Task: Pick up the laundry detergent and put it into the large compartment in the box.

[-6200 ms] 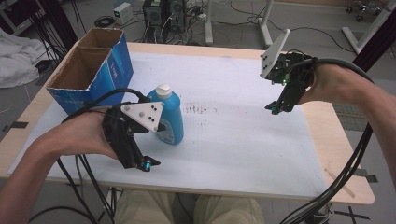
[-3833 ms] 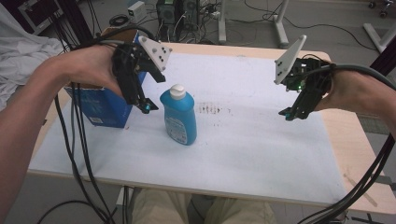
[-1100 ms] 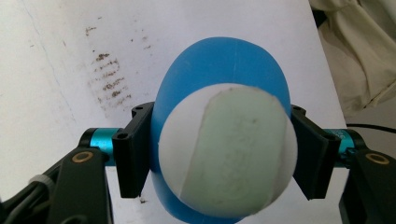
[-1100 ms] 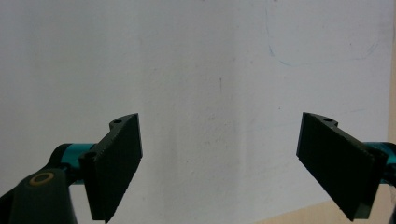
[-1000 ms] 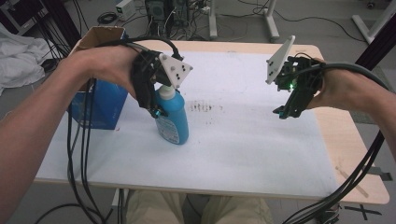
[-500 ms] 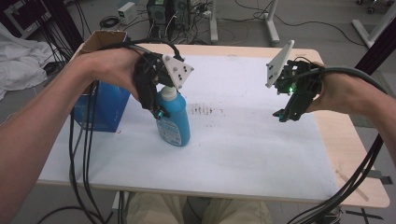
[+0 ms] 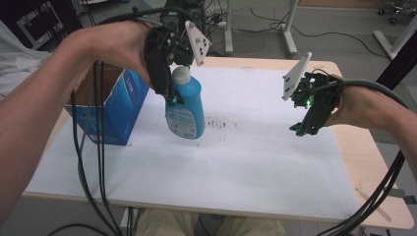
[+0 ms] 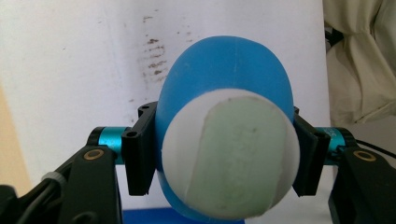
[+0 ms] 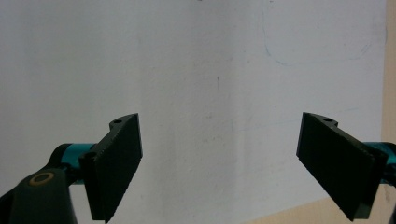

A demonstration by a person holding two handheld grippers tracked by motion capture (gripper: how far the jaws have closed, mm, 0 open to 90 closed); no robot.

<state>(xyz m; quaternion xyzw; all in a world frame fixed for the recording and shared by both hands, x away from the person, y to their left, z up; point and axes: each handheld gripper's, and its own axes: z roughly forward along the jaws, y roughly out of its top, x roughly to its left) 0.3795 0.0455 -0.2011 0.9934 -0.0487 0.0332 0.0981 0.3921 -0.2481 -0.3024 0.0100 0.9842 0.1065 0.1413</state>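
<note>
Fingers of our left gripper (image 8: 224, 158) pinch the blue bottle (image 7: 185, 105) just under its white cap (image 8: 232, 154), bottle apparently lifted off the white sheet (image 7: 246, 162), beside the blue box (image 7: 115, 105). Right gripper (image 9: 219, 163) hangs wide open, holding nothing. We should probably keep the squeeze firm and the bottle upright, clearing the box's rim.

Our left tongs (image 7: 169, 93) point straight down from a raised left hand (image 7: 115, 46), jaws clamped on the neck of a bottle (image 7: 186, 105), one pad pressed on each side. Our right tongs (image 7: 301, 129) hang over the worktop (image 7: 255, 162), tilted down, jaws spread wide with nothing between them, right hand (image 7: 356, 105) held steady behind.
</note>
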